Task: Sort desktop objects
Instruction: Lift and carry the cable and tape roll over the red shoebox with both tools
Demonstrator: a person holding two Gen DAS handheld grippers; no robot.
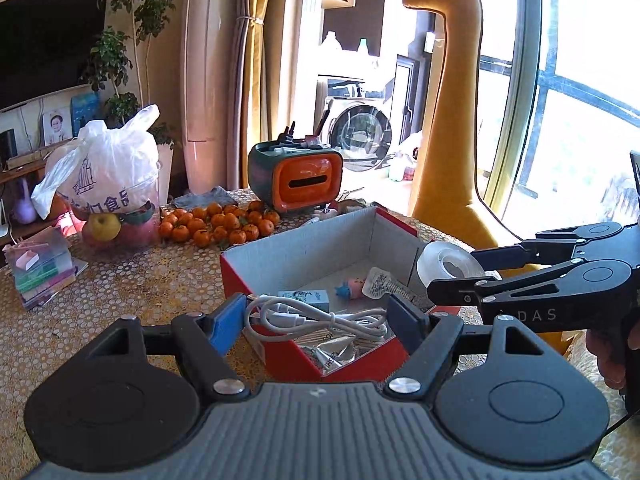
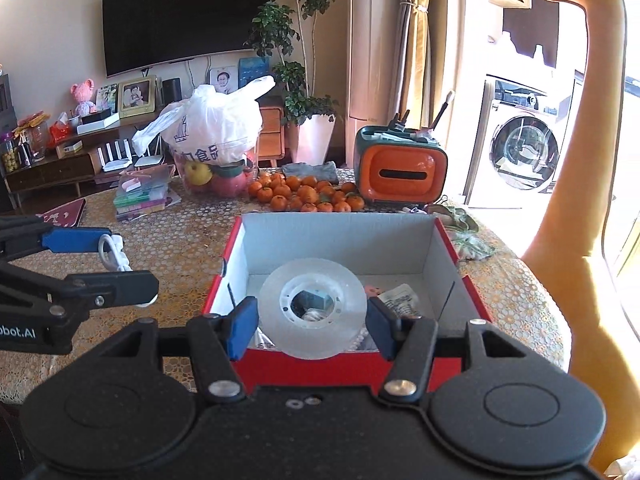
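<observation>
A red cardboard box (image 1: 234,276) with a grey inside stands open on the patterned table. It holds a small blue-and-white carton (image 1: 306,298), a pink toy (image 1: 352,286) and a sachet (image 1: 378,284). My left gripper (image 1: 316,316) is shut on a coiled white cable (image 1: 320,318), held over the box's near corner. In the right wrist view the left gripper (image 2: 128,262) hovers left of the box (image 2: 224,280), the cable (image 2: 114,256) between its fingers. My right gripper (image 2: 312,320) is shut on a clear tape roll (image 2: 276,320) above the box's near edge. The left wrist view shows the right gripper (image 1: 454,276) carrying the roll (image 1: 432,264) at the box's right side.
Behind the box lie several mandarins (image 1: 218,222), an orange-fronted organiser (image 1: 306,182), a white plastic bag over a fruit container (image 1: 108,172) and a grey cloth (image 1: 206,196). A stack of booklets (image 1: 42,272) sits at the left. A yellow giraffe plush (image 1: 456,120) stands beyond the table's right edge.
</observation>
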